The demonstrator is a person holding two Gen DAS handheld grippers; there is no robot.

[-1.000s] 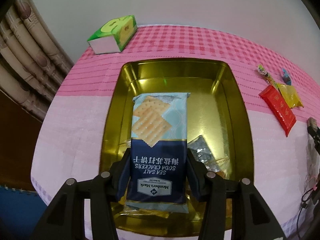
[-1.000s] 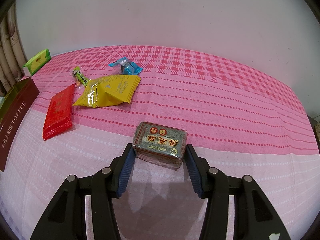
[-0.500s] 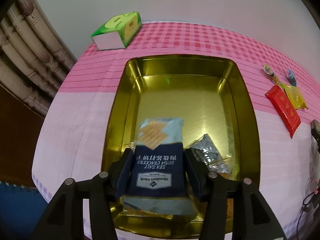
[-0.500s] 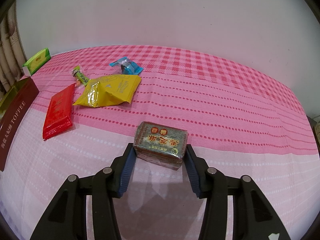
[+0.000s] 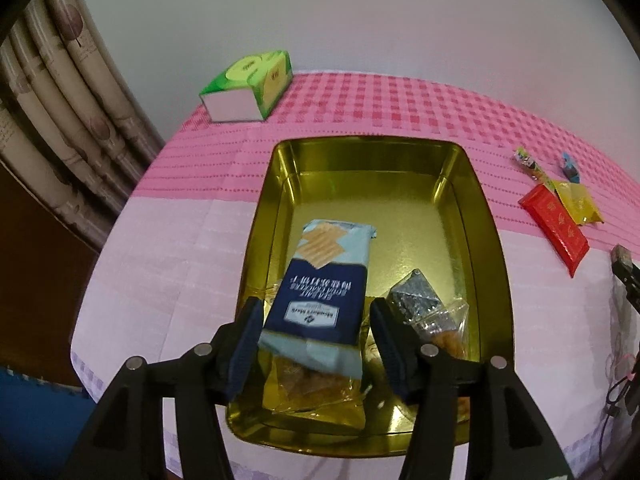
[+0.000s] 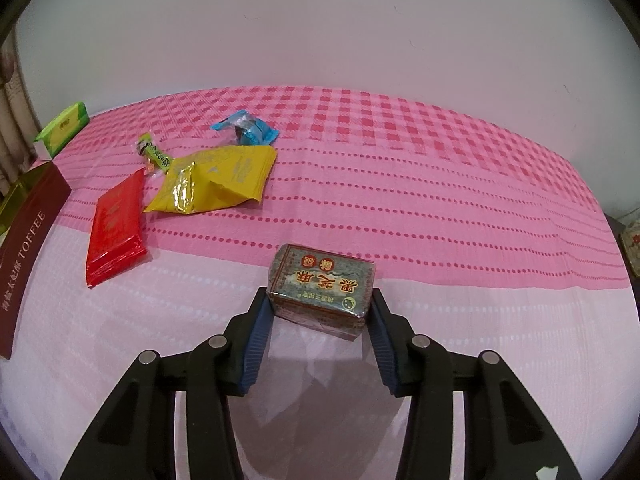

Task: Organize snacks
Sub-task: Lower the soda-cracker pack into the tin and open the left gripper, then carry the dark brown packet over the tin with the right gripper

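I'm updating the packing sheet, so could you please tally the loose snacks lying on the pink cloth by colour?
Red flat foil packet: 1
Yellow foil pouch: 1
Blue wrapped candy: 1
Green wrapped candy stick: 1
Dark green-brown wrapped block: 1
Total: 5

Lighting: dim, even, pink-tinted indoors; my tongs cast soft shadows. Gold tin (image 5: 490, 240) glares. Cracker packet (image 5: 320, 300) motion-blurred; fisheye edges curve, darken.
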